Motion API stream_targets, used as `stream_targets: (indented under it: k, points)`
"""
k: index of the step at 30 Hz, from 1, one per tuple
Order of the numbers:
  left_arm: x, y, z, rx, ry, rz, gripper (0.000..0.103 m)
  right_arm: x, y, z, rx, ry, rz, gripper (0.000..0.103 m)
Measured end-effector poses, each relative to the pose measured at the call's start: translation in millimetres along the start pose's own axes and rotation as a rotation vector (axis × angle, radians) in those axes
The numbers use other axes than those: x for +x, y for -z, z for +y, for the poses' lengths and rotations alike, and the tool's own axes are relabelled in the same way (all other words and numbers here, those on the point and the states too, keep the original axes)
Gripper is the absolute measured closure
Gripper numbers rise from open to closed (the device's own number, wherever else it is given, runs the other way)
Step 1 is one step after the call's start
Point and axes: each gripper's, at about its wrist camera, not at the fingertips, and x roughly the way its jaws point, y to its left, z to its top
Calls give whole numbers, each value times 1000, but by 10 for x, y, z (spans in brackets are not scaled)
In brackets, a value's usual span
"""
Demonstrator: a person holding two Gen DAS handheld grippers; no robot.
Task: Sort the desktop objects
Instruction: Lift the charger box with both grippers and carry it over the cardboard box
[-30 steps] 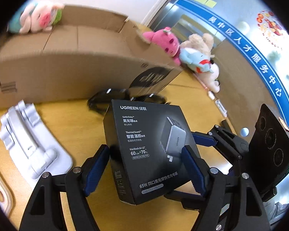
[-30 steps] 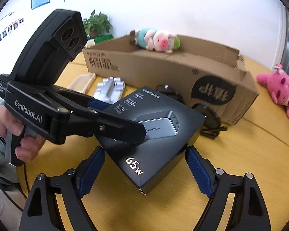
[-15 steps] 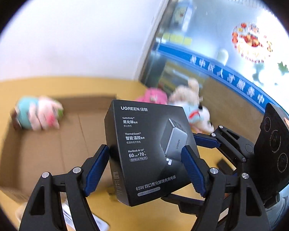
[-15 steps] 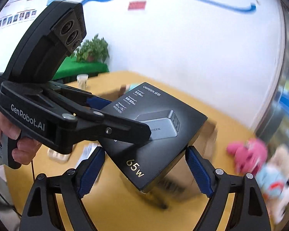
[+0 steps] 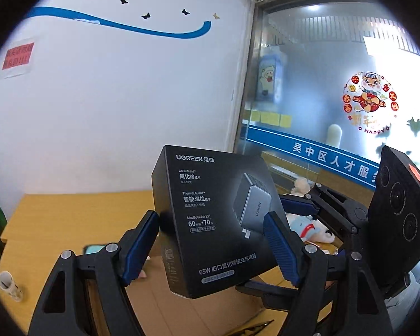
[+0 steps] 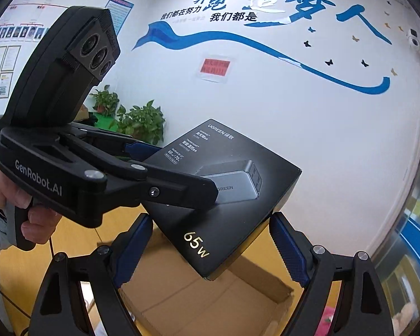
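Now lifted clear of the tabletop and hanging mid-frame above the open cardboard box [image 6: 210, 294], the black charger box [image 5: 215, 218] sits pinched on both sides by left gripper [image 5: 210, 240] and right gripper [image 6: 210, 249], apparently ready for lowering in.

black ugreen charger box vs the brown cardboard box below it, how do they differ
The black UGREEN charger box is closed, printed and held in the air, tilted; the brown cardboard box is open-topped, plain and sits on the yellow table below. Both are rectangular cartons.
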Motion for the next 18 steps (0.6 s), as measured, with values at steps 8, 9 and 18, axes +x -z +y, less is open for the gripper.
stream_targets:
  k: [8, 9, 18]
  points:
    - [275, 42, 553, -51, -76, 50, 26, 736, -78, 5, 44, -97, 12, 18]
    - [329, 70, 623, -61, -84, 63, 26, 836, -60, 5, 51, -107, 20, 18]
    - [896, 622, 1274, -179, -156, 236, 26, 1890, 389, 72, 147, -251, 155, 18]
